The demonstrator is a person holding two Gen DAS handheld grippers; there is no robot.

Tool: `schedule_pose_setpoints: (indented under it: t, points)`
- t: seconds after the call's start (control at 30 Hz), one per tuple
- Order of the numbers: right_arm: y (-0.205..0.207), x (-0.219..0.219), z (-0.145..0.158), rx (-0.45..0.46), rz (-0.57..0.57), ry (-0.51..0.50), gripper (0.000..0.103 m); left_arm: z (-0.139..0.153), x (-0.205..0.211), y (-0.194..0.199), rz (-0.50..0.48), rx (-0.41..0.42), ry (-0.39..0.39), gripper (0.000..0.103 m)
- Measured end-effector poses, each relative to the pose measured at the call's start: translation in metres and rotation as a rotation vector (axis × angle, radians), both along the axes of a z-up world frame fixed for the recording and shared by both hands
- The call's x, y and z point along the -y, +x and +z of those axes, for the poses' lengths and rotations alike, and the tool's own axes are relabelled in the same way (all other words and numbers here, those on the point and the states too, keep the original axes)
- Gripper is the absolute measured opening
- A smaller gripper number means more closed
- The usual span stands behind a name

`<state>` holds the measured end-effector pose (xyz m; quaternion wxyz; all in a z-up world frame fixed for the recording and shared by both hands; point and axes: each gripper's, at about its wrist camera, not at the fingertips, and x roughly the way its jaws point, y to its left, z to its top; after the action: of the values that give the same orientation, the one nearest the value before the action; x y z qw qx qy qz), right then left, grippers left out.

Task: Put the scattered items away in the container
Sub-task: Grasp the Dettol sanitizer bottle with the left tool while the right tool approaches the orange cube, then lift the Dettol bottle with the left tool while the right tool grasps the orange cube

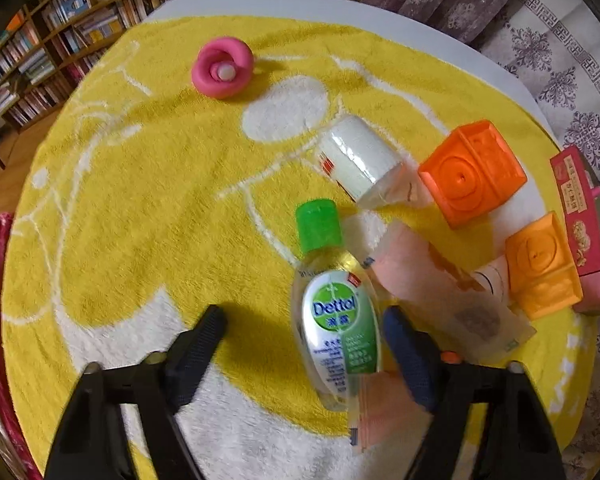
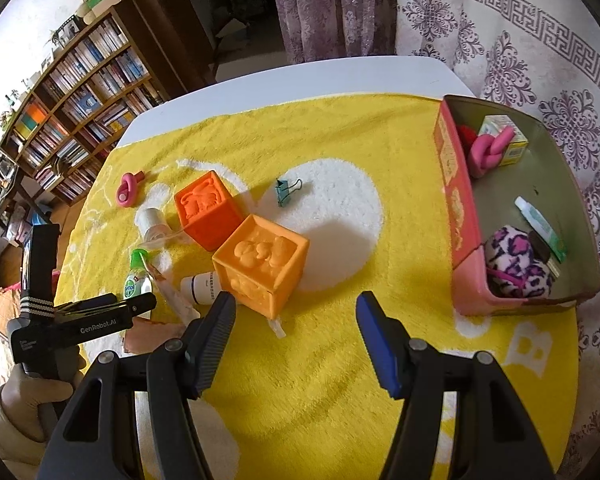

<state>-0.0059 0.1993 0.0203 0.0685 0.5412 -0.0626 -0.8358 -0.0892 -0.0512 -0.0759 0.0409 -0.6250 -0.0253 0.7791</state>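
Black fingers of the left gripper (image 1: pixel 302 320) are seen spread wide, with nothing held. A Dettol bottle (image 1: pixel 332 312) lies between them on the yellow towel (image 1: pixel 140 220), nearer the right finger and partly over a pink sachet (image 1: pixel 432 284); whether that finger touches either cannot be told. The bottle is small, clear, green-capped, cap pointing away from the camera. Beyond it a white roll (image 1: pixel 360 160), a dark orange cube (image 1: pixel 474 172) and a light orange cube (image 1: pixel 544 266) are noted close together, and a pink ring (image 1: pixel 222 68) well apart at the far side. The step in hand is judged to be the pick of the bottle; closure across its body is called for next, with care that the sachet is not pinched too.

Right gripper (image 2: pixel 294 312) is likewise seen wide open and empty, hovering over bare towel just in front of the light cube (image 2: pixel 260 264). The bottle (image 2: pixel 134 280) is seen at left beside the left gripper (image 2: pixel 112 312). The container (image 2: pixel 460 216), a pink-sided tin, stands at the towel's right edge and already holds several items. A binder clip (image 2: pixel 286 192) and the ring (image 2: pixel 128 188) are still outside it, so the task is judged partly done.
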Motion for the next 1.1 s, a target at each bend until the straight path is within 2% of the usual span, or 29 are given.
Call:
schedule_pose_setpoints:
  t: [0.03,0.07,0.1,0.27,0.53,0.6,0.77,0.87,1.03,1.1]
  points:
    - [-0.002,0.002,-0.002,0.005,0.005,-0.002,0.067,0.001,0.0,0.0,-0.007,-0.006,0.007,0.064]
    - [-0.003,0.003,-0.003,0.008,0.01,-0.005,0.067,0.003,0.0,0.0,-0.016,-0.012,0.011,0.048]
    - [-0.005,0.006,-0.004,0.012,0.016,-0.009,0.067,0.004,0.001,-0.001,-0.025,-0.01,0.013,0.042]
    - [-0.015,0.02,-0.009,0.026,0.049,-0.028,0.067,0.006,0.01,0.0,-0.024,0.002,0.038,0.042]
    - [-0.033,0.038,-0.016,0.034,0.075,-0.031,0.067,0.016,0.028,0.002,0.006,-0.011,0.032,0.042]
    - [-0.039,0.04,-0.019,0.039,0.068,-0.021,0.067,0.02,0.031,0.003,0.013,-0.017,0.031,0.036]
    - [-0.054,0.043,-0.031,0.066,0.025,0.043,0.068,0.032,0.035,0.004,0.013,-0.046,0.031,0.036]
    - [-0.059,0.044,-0.035,0.071,0.018,0.06,0.071,0.029,0.029,0.019,0.014,-0.041,0.031,0.036]
    - [-0.06,0.04,-0.039,0.088,-0.005,0.082,0.075,0.027,0.024,0.007,0.03,-0.038,0.009,0.036]
    - [-0.059,0.037,-0.04,0.094,-0.009,0.083,0.077,0.024,0.025,0.006,0.036,-0.027,0.004,0.05]
